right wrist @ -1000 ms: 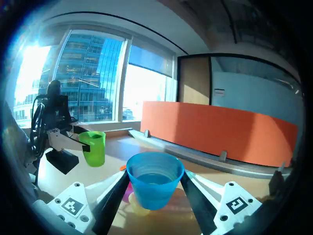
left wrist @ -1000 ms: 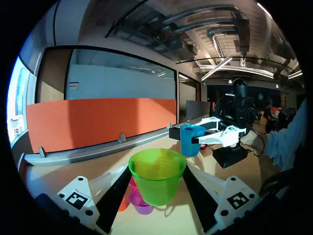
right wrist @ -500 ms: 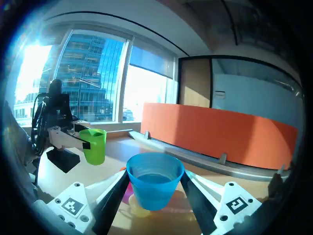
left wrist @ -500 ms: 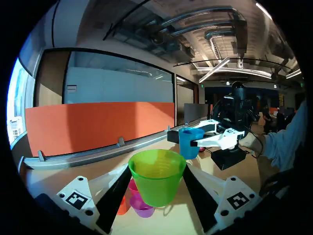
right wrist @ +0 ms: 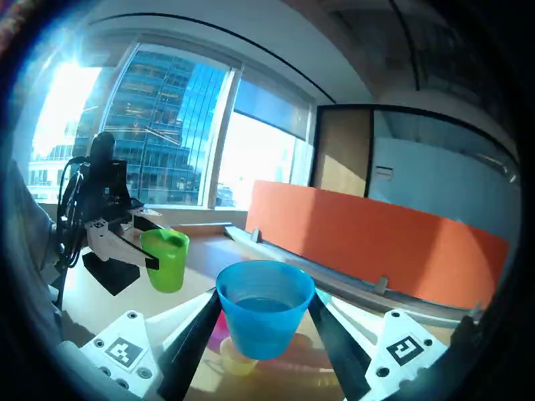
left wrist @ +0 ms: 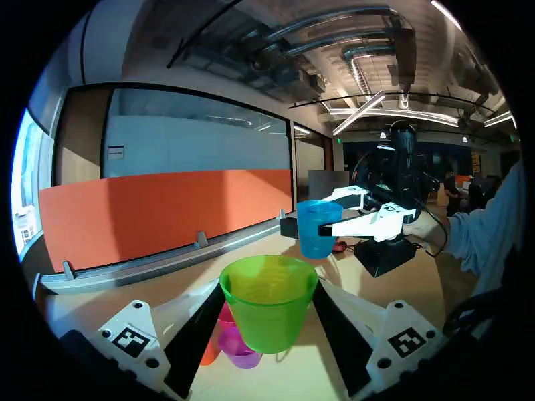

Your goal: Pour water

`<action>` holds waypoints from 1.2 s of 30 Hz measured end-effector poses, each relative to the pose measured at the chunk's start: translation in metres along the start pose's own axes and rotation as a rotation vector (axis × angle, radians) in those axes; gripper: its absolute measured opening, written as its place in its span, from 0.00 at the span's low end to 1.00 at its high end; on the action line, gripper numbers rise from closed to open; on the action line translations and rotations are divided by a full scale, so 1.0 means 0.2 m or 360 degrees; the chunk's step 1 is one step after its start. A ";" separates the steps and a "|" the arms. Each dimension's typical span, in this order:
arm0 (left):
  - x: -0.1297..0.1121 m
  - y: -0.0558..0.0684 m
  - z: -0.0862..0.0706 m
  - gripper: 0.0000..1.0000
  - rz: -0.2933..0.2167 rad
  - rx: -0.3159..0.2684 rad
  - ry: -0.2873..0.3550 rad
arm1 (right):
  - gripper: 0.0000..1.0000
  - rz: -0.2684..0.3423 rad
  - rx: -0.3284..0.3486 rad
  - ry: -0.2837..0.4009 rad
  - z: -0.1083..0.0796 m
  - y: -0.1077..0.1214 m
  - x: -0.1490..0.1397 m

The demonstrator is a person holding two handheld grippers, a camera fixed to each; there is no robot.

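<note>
Above the desk (left wrist: pixel 120 287), left tongs (left wrist: pixel 268 290) grip green cup (left wrist: pixel 269 304), right tongs (right wrist: pixel 265 299) blue cup (right wrist: pixel 265 317), both upright.

Left gripper view is peeking in close over the translucent green plastic cup (left wrist: pixel 269 301) toward the long orange partition panel (left wrist: pixel 167 207); right gripper view is doing likewise over the blue plastic cup (right wrist: pixel 265 307), facing the glass windows (right wrist: pixel 154 154). Both are sharing panel, cups, wooden tabletop (left wrist: pixel 100 294).

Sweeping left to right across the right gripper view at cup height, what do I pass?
A person's sleeve → green cup → blue cup → orange partition.
</note>
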State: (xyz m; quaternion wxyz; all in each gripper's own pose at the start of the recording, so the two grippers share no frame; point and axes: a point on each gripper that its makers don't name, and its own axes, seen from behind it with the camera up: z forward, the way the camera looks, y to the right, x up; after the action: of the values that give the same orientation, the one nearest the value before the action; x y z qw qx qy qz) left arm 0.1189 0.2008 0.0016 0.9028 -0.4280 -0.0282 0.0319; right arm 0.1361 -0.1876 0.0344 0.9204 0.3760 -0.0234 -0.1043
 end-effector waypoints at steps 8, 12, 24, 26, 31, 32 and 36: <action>-0.01 0.03 0.00 0.88 -0.0005 -0.0035 0.0007 | 0.91 -0.0152 0.0034 0.0016 0.03 0.00 0.09; -0.01 0.03 0.01 0.88 -0.0003 -0.0042 0.0005 | 0.91 -0.0230 0.0048 0.0031 0.05 0.00 0.16; -0.05 0.06 0.03 0.88 -0.0004 -0.0070 -0.0001 | 0.91 -0.0488 0.0060 0.0052 0.12 0.02 0.31; -0.05 0.07 0.03 0.88 -0.0008 -0.0076 -0.0001 | 0.91 -0.0532 0.0060 0.0058 0.14 0.02 0.33; -0.04 0.08 0.03 0.88 -0.0007 -0.0087 0.0011 | 0.91 -0.0667 0.0054 0.0079 0.17 0.02 0.41; -0.04 0.08 0.03 0.88 -0.0006 -0.0087 0.0014 | 0.91 -0.0694 0.0051 0.0083 0.17 0.02 0.43; -0.03 0.08 0.02 0.88 -0.0009 -0.0086 0.0027 | 0.91 -0.0799 0.0044 0.0096 0.19 0.02 0.50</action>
State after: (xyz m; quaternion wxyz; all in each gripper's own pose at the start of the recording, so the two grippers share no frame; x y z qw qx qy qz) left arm 0.1119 0.2137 -0.0076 0.8911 -0.4525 -0.0225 0.0248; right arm 0.2293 -0.2316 0.0612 0.8608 0.3855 0.0967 -0.3179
